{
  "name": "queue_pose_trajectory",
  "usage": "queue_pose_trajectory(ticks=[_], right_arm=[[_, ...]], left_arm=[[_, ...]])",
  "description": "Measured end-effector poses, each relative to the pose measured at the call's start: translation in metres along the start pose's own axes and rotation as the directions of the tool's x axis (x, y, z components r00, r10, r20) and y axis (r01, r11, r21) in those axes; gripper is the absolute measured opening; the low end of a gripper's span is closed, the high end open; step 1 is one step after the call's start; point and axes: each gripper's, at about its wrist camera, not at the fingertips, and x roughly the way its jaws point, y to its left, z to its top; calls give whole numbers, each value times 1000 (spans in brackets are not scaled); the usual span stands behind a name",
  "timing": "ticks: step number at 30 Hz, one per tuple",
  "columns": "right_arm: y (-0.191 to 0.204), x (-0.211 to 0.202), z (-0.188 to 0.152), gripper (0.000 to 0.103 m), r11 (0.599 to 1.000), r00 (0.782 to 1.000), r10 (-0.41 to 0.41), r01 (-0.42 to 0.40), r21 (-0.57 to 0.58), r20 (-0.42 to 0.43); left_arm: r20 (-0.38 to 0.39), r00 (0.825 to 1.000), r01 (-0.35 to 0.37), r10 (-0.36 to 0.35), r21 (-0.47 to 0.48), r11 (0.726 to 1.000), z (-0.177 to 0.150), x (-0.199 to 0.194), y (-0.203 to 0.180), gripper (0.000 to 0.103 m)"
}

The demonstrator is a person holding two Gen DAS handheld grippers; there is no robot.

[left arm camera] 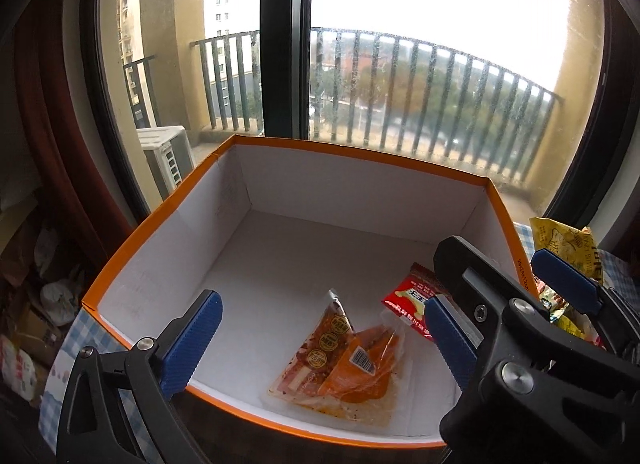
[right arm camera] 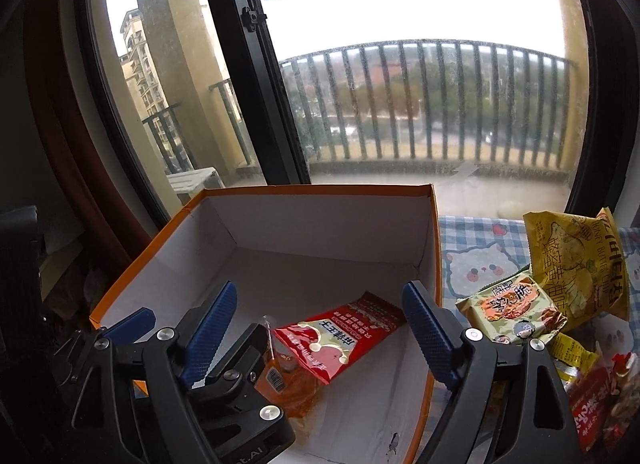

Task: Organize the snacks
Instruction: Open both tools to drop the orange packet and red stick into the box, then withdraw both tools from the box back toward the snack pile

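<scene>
An orange box (left arm camera: 360,157) with a white inside stands by the window; it also shows in the right wrist view (right arm camera: 312,191). Inside lie a clear orange snack pouch (left arm camera: 340,364) and a red packet (left arm camera: 408,300), also seen from the right wrist as the red packet (right arm camera: 340,336) over the pouch (right arm camera: 288,380). My left gripper (left arm camera: 320,340) is open and empty above the box's near edge. My right gripper (right arm camera: 320,328) is open and empty over the box. Both grippers are close together.
Right of the box, on a blue checked cloth (right arm camera: 480,248), lie a yellow chip bag (right arm camera: 576,264), a green-yellow packet (right arm camera: 512,312) and a red packet (right arm camera: 592,416). Behind is a window with a black frame (right arm camera: 256,75). Clutter sits at the left (left arm camera: 36,324).
</scene>
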Motion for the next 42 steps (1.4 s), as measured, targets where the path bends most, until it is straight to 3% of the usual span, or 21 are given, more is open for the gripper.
queue_pose_trajectory(ticks=[5, 18, 22, 28, 38, 42], right_arm=[[2, -17, -2, 90, 1000, 1000, 0, 0, -4, 17], [1, -72, -13, 90, 997, 997, -44, 48, -53, 66], [-5, -91, -19, 90, 995, 994, -61, 67, -67, 88], [-18, -119, -28, 90, 994, 991, -82, 89, -58, 106], [-50, -161, -49, 97, 989, 980, -131, 139, -45, 151], [-65, -176, -59, 101, 986, 973, -154, 162, -34, 170]], left_arm=[[-15, 999, 34, -34, -17, 999, -4, -13, 2, 102], [40, 999, 23, -23, -10, 1000, -26, -58, -10, 102], [61, 998, 13, -12, -9, 1000, -37, -72, -16, 98], [56, 997, 57, -56, -15, 998, -49, -88, -31, 93], [159, 983, 79, -90, 75, 994, -73, -116, -70, 92], [134, 983, 116, -129, 97, 989, -83, -120, -87, 93]])
